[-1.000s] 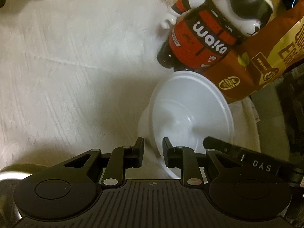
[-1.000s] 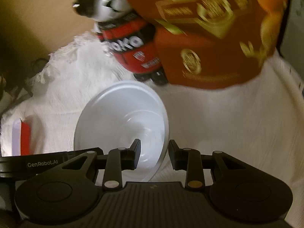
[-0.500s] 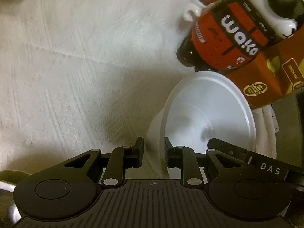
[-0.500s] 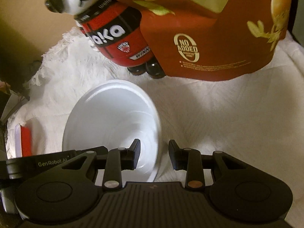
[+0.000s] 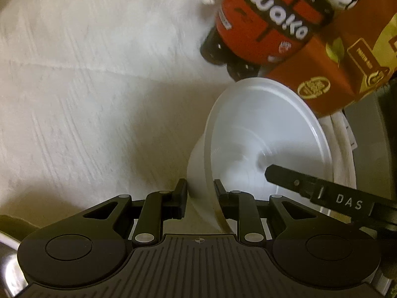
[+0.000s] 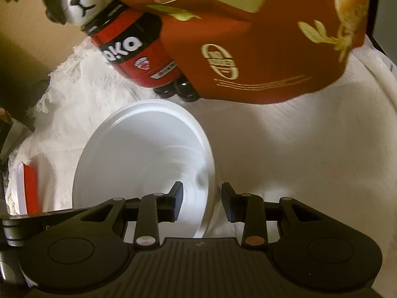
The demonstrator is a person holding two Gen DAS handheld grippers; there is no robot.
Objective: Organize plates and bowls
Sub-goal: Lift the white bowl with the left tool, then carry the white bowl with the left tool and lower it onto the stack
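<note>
Left gripper (image 5: pixel 199 200) and right gripper (image 6: pixel 201 202) each straddle the white bowl (image 5: pixel 263 136) rim from opposite sides, fingers narrow, grip contact undetermined.

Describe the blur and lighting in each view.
Left wrist view: dim yellowish light, the red bottle smeared by motion blur, a shadow on the white cloth. Right wrist view: the snack bag blurred, the white bowl bright and nearly washed out.

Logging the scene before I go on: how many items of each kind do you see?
white bowl: 1
bear-shaped bottle: 1
red snack bag: 1
red-and-white box: 1
Total: 4
</note>
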